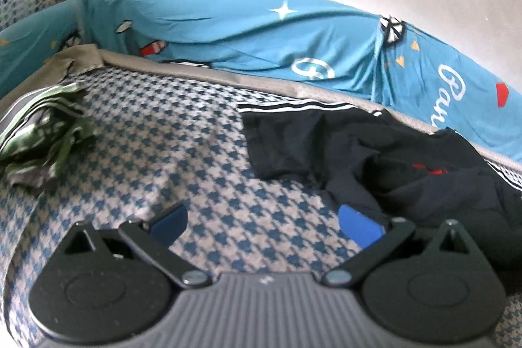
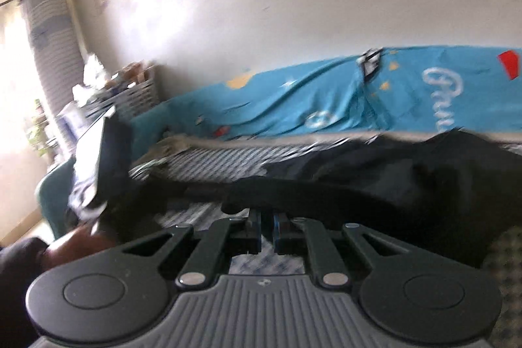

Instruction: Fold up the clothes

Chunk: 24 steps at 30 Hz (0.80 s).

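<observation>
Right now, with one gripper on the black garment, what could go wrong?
1. The right gripper pinches only a thin fold of the black garment; it may slip when pulled.
2. The left gripper is open and holds nothing, so the crumpled cloth may drag unevenly.
3. The green striped clothes lie near and could be disturbed.

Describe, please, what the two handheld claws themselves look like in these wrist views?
Both look alike: the left claw and right claw each have a ribbed grey plastic body flanked by two round black discs, black linkage bars on silver pivot pins, and blue finger pads. A small pale mark sits on each body. No cables or sleeves show.
</observation>
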Each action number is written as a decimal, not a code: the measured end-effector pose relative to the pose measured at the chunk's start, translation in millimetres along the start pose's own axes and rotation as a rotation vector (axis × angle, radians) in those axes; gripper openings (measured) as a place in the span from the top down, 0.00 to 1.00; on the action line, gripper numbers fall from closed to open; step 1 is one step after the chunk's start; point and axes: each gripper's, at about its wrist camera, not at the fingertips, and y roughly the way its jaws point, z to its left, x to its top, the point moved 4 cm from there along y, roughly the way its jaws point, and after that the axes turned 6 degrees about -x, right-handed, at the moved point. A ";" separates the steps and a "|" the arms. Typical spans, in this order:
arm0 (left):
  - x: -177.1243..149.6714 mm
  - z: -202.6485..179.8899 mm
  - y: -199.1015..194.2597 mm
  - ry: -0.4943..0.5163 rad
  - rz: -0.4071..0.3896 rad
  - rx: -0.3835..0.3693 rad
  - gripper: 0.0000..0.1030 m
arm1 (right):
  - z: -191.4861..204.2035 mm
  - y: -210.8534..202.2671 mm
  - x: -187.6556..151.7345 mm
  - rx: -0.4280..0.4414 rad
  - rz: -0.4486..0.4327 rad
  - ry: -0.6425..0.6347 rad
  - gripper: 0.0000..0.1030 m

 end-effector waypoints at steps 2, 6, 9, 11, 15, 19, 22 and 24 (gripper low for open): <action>-2.9 6.9 -6.3 -0.001 -0.011 0.016 0.00 | 14.7 -2.7 -11.1 0.046 0.023 -0.021 0.93; -5.2 19.0 -20.3 -0.004 -0.041 0.043 0.00 | 44.0 -5.3 -28.7 0.156 0.058 -0.058 0.95; -6.7 26.1 -28.1 0.005 -0.060 0.079 0.00 | 61.7 -2.8 -38.5 0.236 0.089 -0.080 0.95; -8.1 29.1 -30.7 0.009 -0.062 0.088 0.00 | 67.4 -0.4 -43.2 0.255 0.103 -0.095 0.95; -14.3 27.6 -32.2 0.017 -0.048 0.070 0.00 | 70.3 4.0 -49.7 0.234 0.119 -0.125 0.94; -24.9 16.3 -31.6 0.032 -0.020 0.017 0.00 | 49.9 3.1 -49.4 0.108 0.114 -0.097 0.94; -31.5 5.7 -32.6 0.060 -0.011 -0.015 0.00 | 40.4 1.7 -51.9 0.049 0.124 -0.091 0.94; -35.3 -0.5 -32.7 0.083 -0.009 -0.020 0.00 | 35.0 0.6 -54.3 0.018 0.131 -0.090 0.94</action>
